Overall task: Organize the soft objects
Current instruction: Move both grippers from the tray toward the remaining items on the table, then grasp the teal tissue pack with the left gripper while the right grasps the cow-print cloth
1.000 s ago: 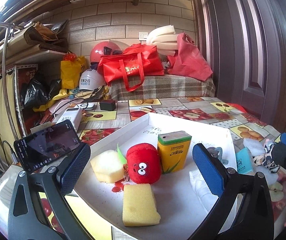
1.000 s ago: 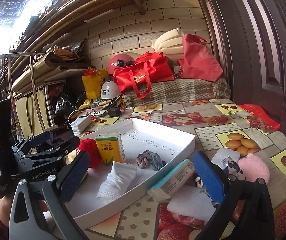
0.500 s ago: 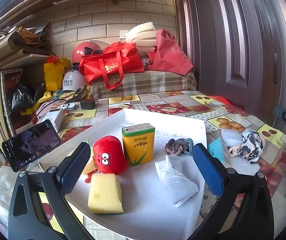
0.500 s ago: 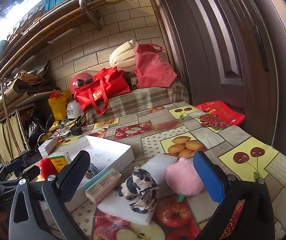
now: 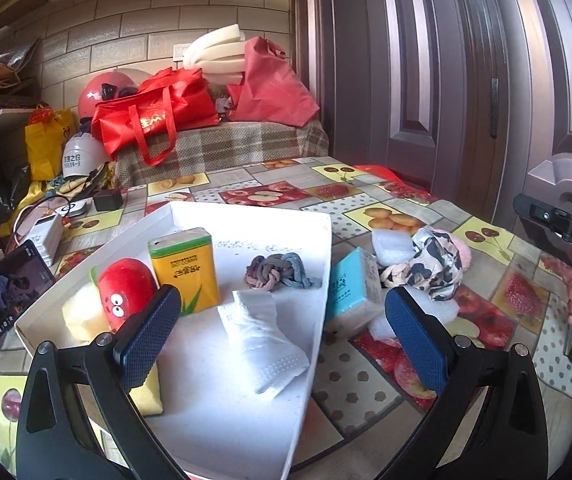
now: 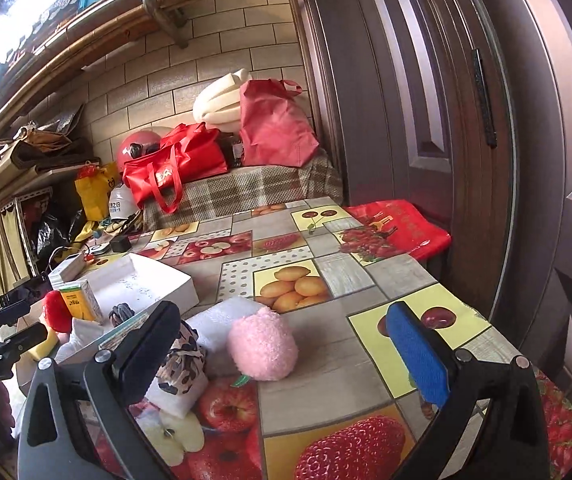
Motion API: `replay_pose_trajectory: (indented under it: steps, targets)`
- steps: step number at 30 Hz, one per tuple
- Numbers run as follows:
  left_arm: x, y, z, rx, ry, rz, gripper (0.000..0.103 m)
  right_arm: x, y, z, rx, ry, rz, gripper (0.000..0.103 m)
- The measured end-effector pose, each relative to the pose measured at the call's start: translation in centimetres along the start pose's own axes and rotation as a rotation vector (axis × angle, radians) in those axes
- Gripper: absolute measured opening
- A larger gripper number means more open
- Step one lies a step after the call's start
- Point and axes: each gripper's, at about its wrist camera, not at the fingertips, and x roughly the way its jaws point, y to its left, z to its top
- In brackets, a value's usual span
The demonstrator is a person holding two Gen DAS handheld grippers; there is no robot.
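A white tray (image 5: 246,216) holds a red plush tomato (image 5: 126,292), a yellow box (image 5: 186,268), a braided grey cloth knot (image 5: 278,274), a white sock (image 5: 262,340) and yellow sponges (image 5: 148,394). My left gripper (image 5: 282,336) hangs open over the tray's near right part, empty. To the tray's right lie a teal tissue pack (image 5: 350,292), a leopard-print cloth (image 5: 426,268) and white foam (image 5: 392,240). My right gripper (image 6: 286,356) is open and empty just behind a pink fluffy ball (image 6: 262,344); the leopard cloth (image 6: 184,360) sits by its left finger.
A phone (image 5: 2,292) rests on a stand left of the tray. A power strip (image 5: 44,236) and a black adapter (image 5: 108,200) lie behind it. Red bags (image 6: 178,164) sit on a plaid-covered bench at the back. A dark door (image 6: 426,120) stands to the right, a red bag (image 6: 402,228) at the table's edge.
Both grippers have swung to the right. The left one now looks at the tray's right half and the items beside it. The right one has come closer to the pink ball.
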Motion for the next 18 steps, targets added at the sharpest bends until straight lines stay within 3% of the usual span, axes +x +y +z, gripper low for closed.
replay_pose_trajectory:
  steps: [2,5,9,15,18]
  targets:
    - [0.6,-1.6,0.1,0.059,0.036,-0.049,0.103,0.4,0.7,-0.1,-0.039,0.022,0.032,0.103]
    - [1.3,-3.2,0.1,0.115,0.076,-0.055,0.102,1.4,2.3,-0.3,-0.119,0.081,0.084,0.103]
    - [1.9,-2.8,0.2,0.080,0.101,-0.079,0.102,3.5,5.1,-0.8,-0.207,0.165,0.189,0.103]
    - [0.1,-0.7,0.1,-0.038,0.019,-0.103,0.102,6.0,9.6,-0.6,-0.331,0.193,0.221,0.102]
    - [-0.2,-0.9,0.2,-0.031,0.006,-0.101,0.102,7.0,11.2,-1.2,-0.410,0.233,0.228,0.102]
